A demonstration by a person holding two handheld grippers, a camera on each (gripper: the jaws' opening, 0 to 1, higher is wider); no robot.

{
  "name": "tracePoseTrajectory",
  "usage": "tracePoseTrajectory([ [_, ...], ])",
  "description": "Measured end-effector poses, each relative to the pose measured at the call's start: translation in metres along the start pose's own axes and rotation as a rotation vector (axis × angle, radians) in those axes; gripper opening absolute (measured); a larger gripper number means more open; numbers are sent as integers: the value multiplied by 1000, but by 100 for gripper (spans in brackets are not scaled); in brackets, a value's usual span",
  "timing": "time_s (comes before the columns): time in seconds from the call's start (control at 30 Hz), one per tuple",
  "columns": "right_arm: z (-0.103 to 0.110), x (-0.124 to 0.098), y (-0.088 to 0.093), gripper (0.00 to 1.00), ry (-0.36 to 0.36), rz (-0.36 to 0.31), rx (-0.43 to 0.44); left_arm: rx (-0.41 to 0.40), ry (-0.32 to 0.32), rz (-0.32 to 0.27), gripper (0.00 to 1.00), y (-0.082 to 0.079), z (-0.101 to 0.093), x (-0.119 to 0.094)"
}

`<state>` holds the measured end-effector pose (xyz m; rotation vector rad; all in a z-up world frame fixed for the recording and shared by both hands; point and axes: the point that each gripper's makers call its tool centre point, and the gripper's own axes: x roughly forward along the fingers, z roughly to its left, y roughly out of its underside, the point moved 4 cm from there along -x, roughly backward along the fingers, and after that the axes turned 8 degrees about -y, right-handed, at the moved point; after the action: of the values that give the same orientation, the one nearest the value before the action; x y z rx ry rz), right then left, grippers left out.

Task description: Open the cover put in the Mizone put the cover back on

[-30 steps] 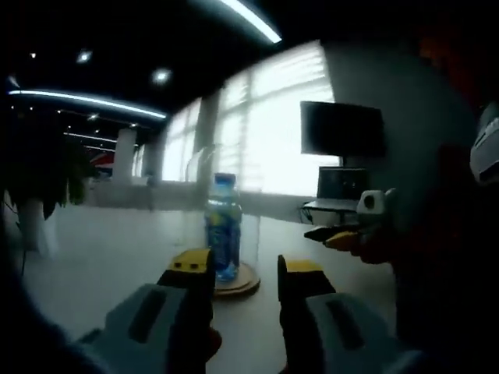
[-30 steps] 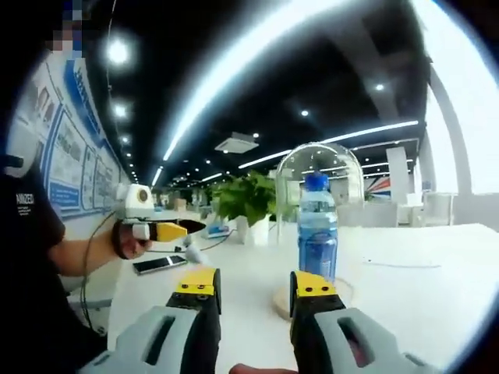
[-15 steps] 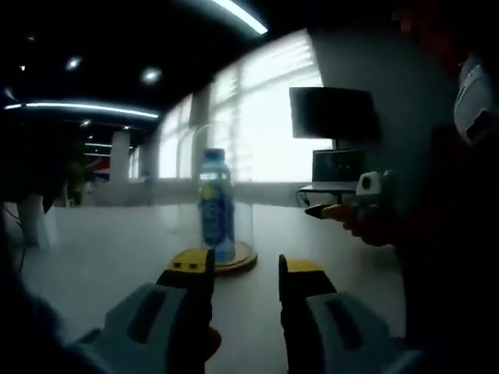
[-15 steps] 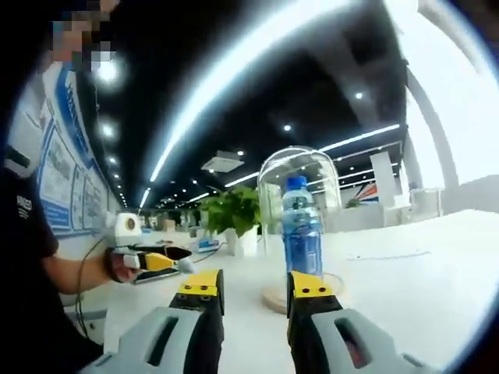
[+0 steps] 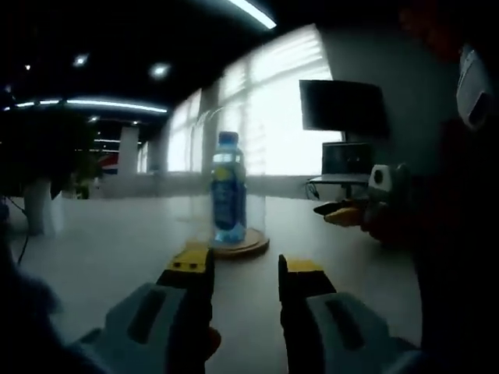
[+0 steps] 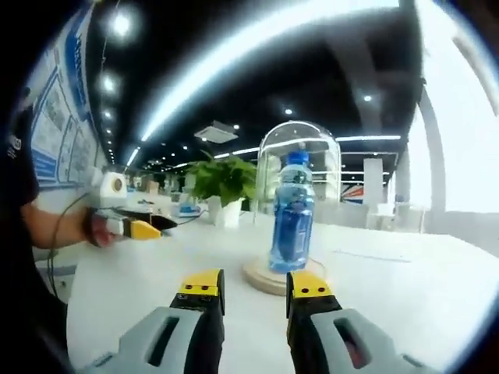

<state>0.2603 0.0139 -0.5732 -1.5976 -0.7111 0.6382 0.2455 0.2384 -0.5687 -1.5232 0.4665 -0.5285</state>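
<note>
A blue Mizone bottle (image 5: 228, 191) (image 6: 292, 218) stands upright on a round wooden base (image 5: 238, 248) (image 6: 265, 276) on the white table. A clear glass dome cover (image 6: 300, 156) sits on the base around the bottle; in the left gripper view the cover (image 5: 204, 156) is only a faint outline. My left gripper (image 5: 245, 269) is open and empty, short of the base. My right gripper (image 6: 256, 287) is open too, just before the base. Each gripper shows in the other's view, held off to the side: the right (image 5: 347, 212) and the left (image 6: 132, 227).
The white table (image 5: 101, 241) (image 6: 405, 288) stretches wide around the base. A green potted plant (image 6: 222, 183) stands behind the dome. A dark monitor (image 5: 343, 109) hangs by the bright window. A person's arm (image 6: 54, 226) holds the left gripper.
Both cameras have shifted a little, so the bottle sits slightly differently in each view. The bottle, dome and base stand as before. Both grippers stay open.
</note>
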Motion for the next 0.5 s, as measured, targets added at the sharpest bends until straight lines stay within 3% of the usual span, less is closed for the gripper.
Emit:
tracePoseTrajectory([
  [0.3,-4,-2,0,23,-1,-8,10,-56,-5,-9,24,3,7,3],
  [0.5,-7,-3,-2,23,5,-26,14,-28,0,5,25,6,2,1],
])
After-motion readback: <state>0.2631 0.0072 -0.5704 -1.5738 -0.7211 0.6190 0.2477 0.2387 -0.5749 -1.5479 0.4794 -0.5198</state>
